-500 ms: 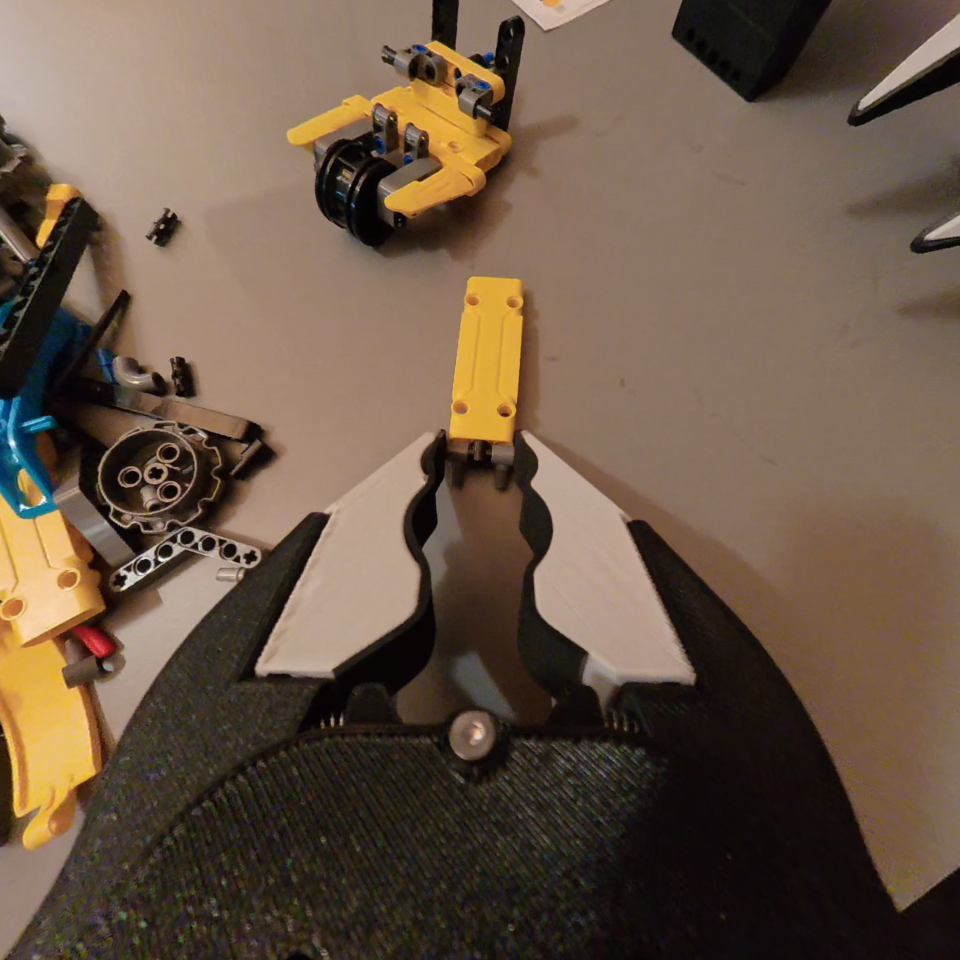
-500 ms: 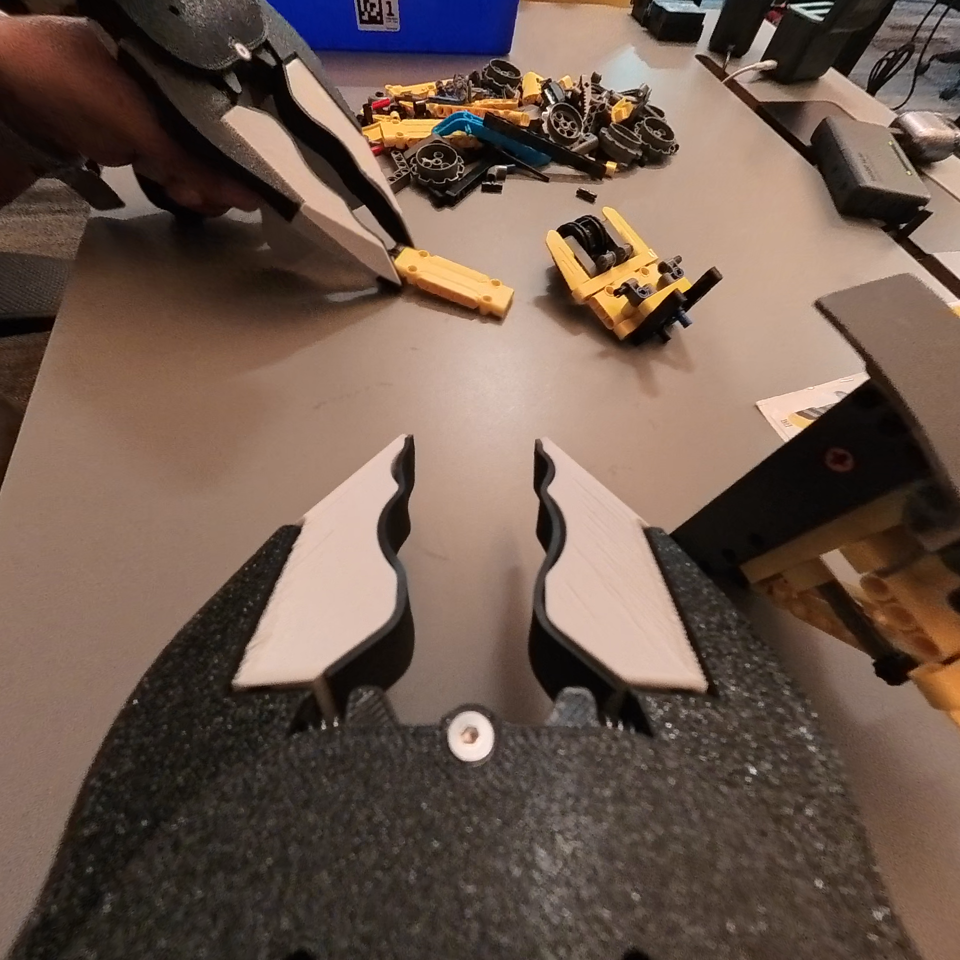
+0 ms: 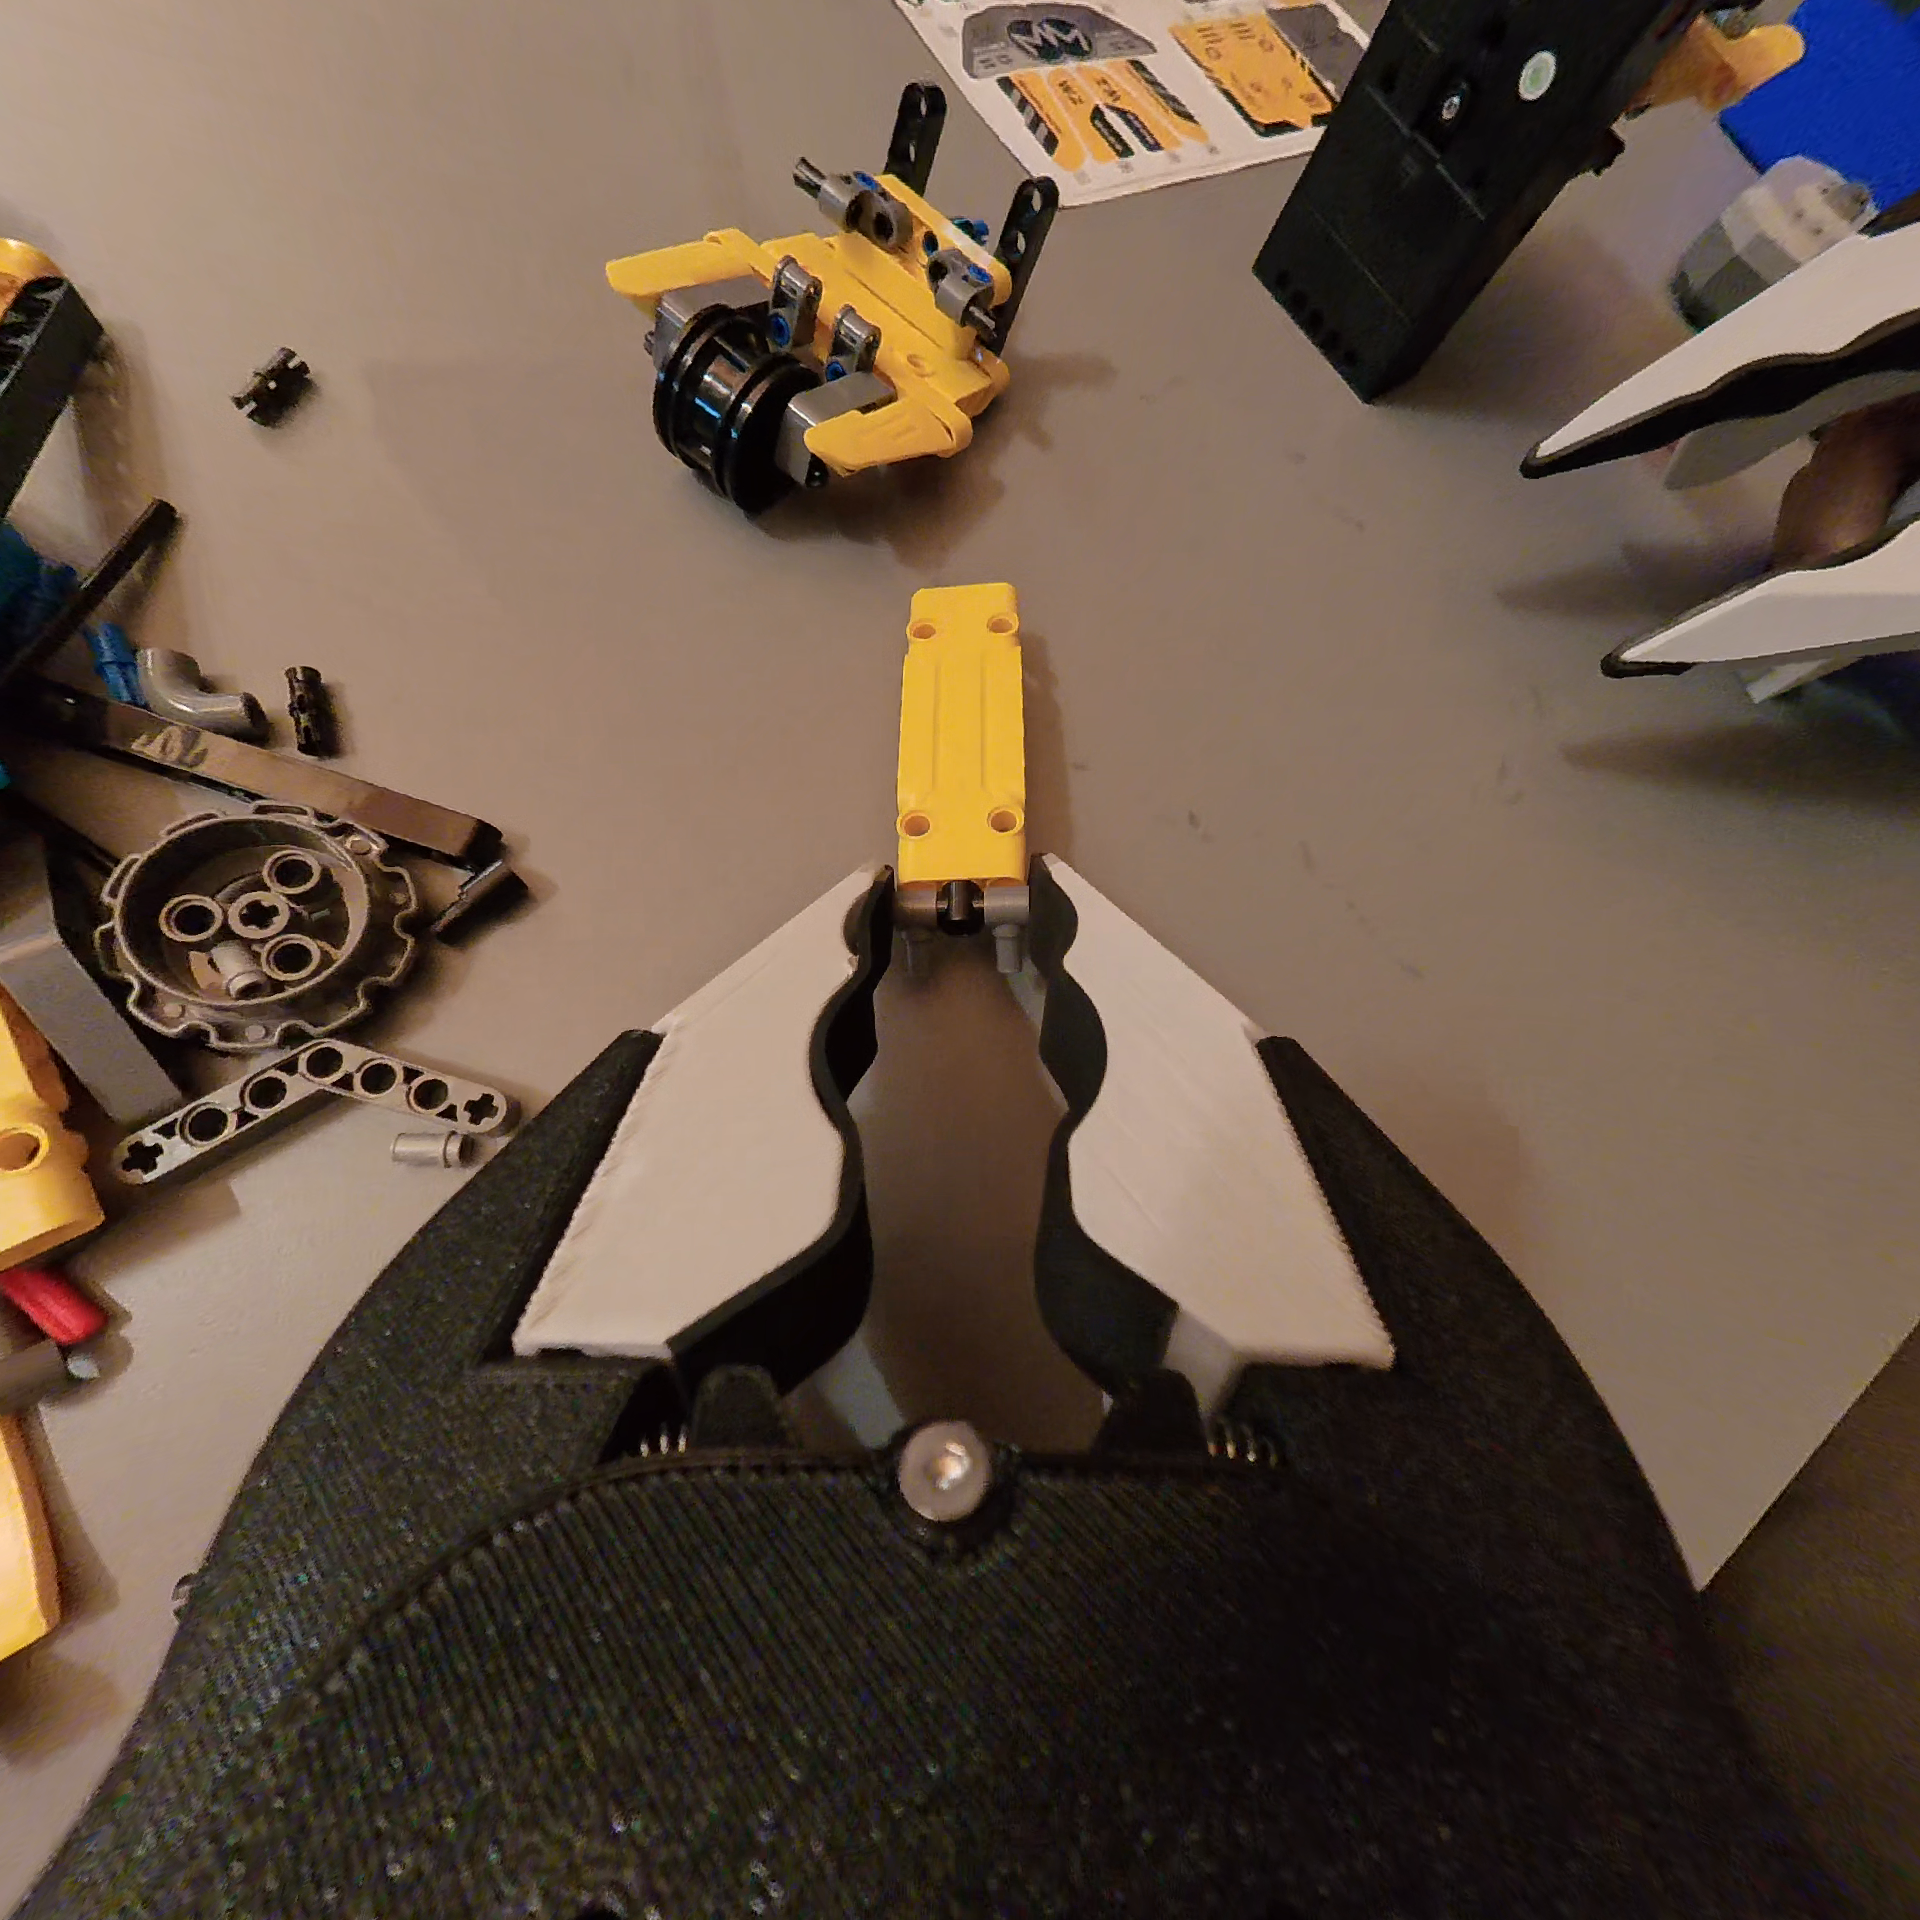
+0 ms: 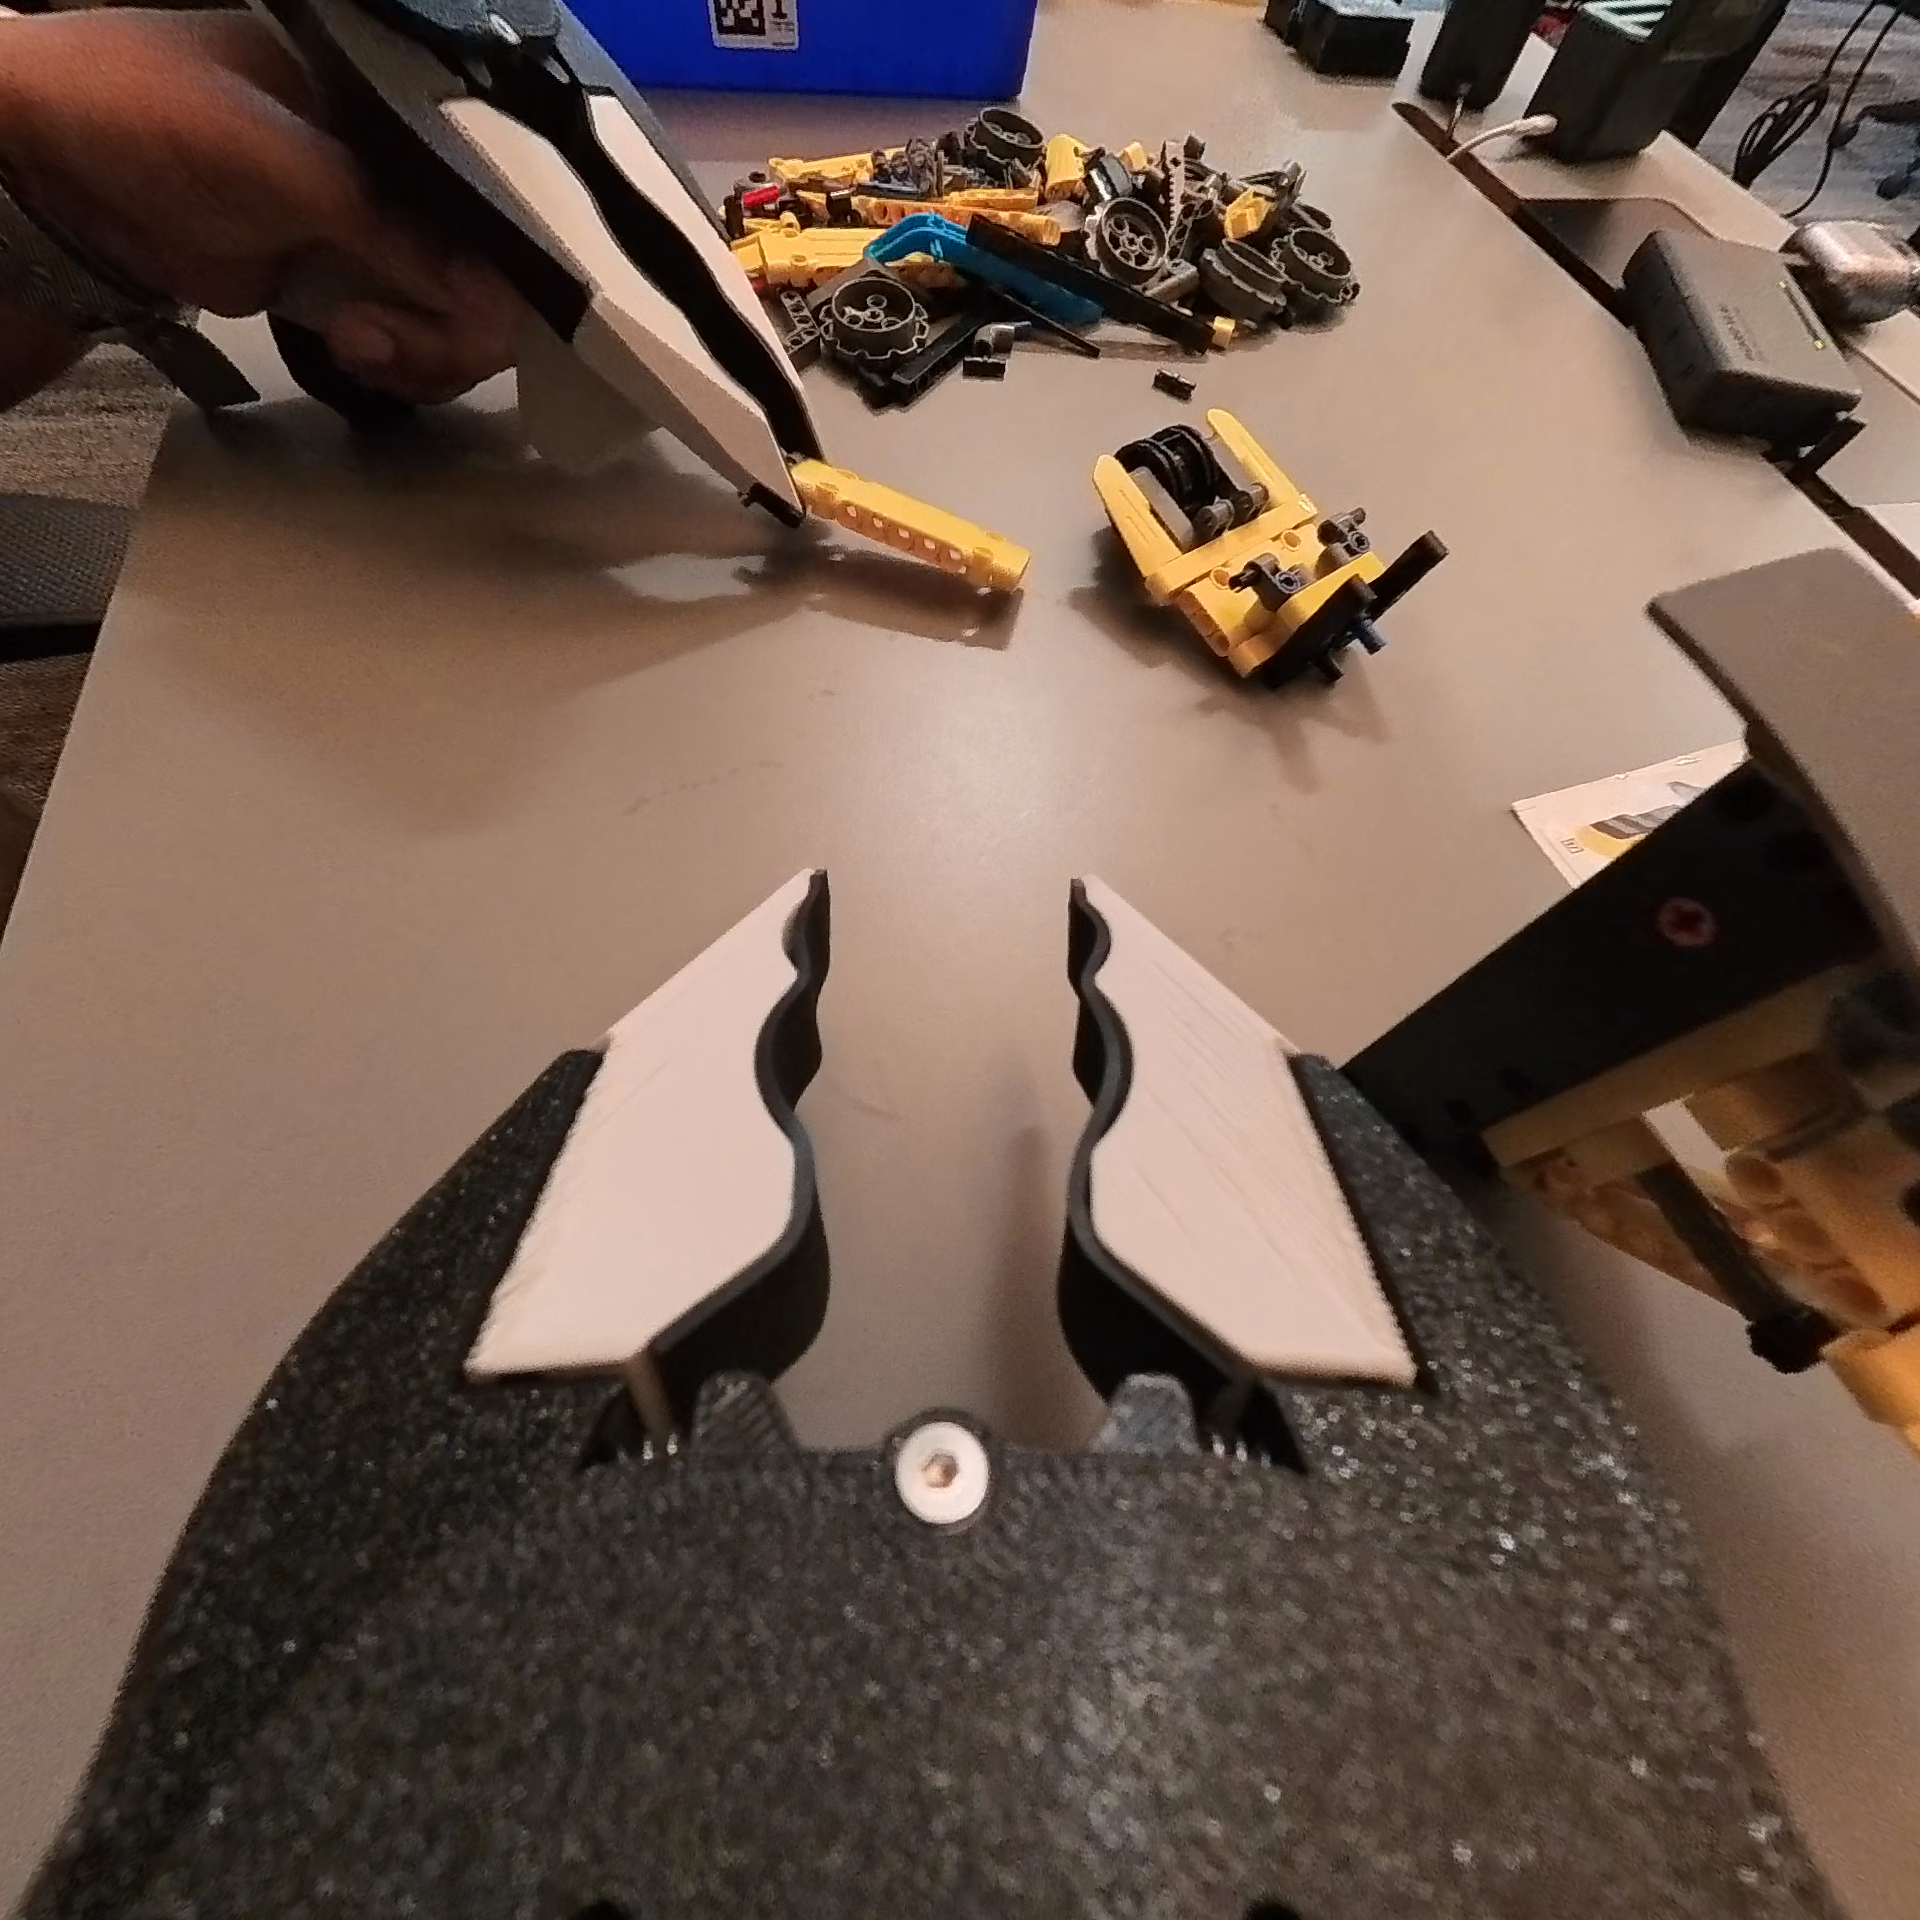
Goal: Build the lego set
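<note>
My left gripper (image 3: 964, 902) is shut on the grey-pinned near end of a long yellow toy panel (image 3: 964, 717). In the right wrist view the panel (image 4: 909, 532) is tilted, its gripped end off the grey table and its far end low. A small yellow and black wheeled assembly (image 3: 831, 332) stands just beyond it, also in the right wrist view (image 4: 1242, 551). My right gripper (image 4: 948, 909) is open and empty over bare table. It shows at the right edge of the left wrist view (image 3: 1569, 561).
A heap of loose toy parts (image 4: 1060, 249) lies at the back, with a grey gear wheel (image 3: 249, 935) and a grey beam (image 3: 312, 1112) at its edge. A large black and yellow model (image 4: 1621, 987) stands right. A printed sheet (image 3: 1132, 83), a blue bin (image 4: 810, 42) and black boxes (image 4: 1735, 332) lie beyond. The tips of one gripper are about 15 centimeters away from the tips of the other. My left gripper is the nearer one to the grey gear wheel (image 3: 249, 935): about 10 centimeters, against 25 centimeters. It is also in sight in the right wrist view (image 4: 865, 305).
The left gripper has lifted and tilted the gripped end of the yellow panel. The left wrist view has drawn back, showing more of the sheet and black model. The right gripper has not moved.
</note>
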`<action>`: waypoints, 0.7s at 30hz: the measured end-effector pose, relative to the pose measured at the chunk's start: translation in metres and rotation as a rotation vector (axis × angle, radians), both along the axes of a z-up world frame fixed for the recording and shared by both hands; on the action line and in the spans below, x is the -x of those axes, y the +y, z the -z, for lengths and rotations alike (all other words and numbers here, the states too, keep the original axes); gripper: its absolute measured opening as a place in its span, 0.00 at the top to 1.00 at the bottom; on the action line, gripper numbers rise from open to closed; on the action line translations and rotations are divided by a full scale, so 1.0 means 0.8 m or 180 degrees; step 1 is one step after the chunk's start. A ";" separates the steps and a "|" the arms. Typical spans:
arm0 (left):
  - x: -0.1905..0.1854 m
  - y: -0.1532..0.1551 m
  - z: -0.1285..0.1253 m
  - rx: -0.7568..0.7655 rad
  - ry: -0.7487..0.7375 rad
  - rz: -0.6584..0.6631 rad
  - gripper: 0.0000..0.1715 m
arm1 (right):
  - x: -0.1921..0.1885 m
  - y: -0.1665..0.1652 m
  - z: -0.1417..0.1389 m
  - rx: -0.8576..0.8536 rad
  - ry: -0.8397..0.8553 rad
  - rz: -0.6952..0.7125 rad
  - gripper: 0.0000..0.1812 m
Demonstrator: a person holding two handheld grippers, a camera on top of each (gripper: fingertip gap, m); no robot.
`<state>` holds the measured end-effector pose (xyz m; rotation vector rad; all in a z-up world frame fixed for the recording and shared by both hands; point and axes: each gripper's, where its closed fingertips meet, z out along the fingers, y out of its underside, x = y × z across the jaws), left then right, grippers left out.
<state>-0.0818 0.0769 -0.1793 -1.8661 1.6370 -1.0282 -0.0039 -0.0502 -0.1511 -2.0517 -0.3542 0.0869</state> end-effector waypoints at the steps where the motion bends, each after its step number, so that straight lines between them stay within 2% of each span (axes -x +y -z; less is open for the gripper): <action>1: 0.000 0.000 0.000 0.0019 -0.0005 0.0000 0.87 | 0.000 0.000 0.000 0.0001 0.0001 0.0000 0.75; 6: 0.000 -0.005 -0.002 -0.0023 -0.0030 0.0053 0.87 | 0.000 0.000 0.000 0.0000 -0.0007 0.0002 0.75; 9: -0.007 -0.033 -0.008 0.0160 -0.0124 0.0226 0.87 | -0.002 0.001 0.000 0.0002 -0.0015 0.0029 0.75; 11: -0.014 -0.056 -0.014 0.0467 -0.0195 0.0322 0.87 | -0.004 0.001 0.000 0.0007 -0.0017 0.0067 0.75; 17: -0.026 -0.125 -0.041 0.1871 -0.0395 0.0754 0.87 | -0.001 -0.001 -0.006 -0.0131 -0.0122 -0.0032 0.74; 21: -0.027 -0.142 -0.038 0.2091 -0.0234 0.0874 0.87 | 0.006 -0.001 -0.013 -0.0304 -0.0326 -0.0149 0.72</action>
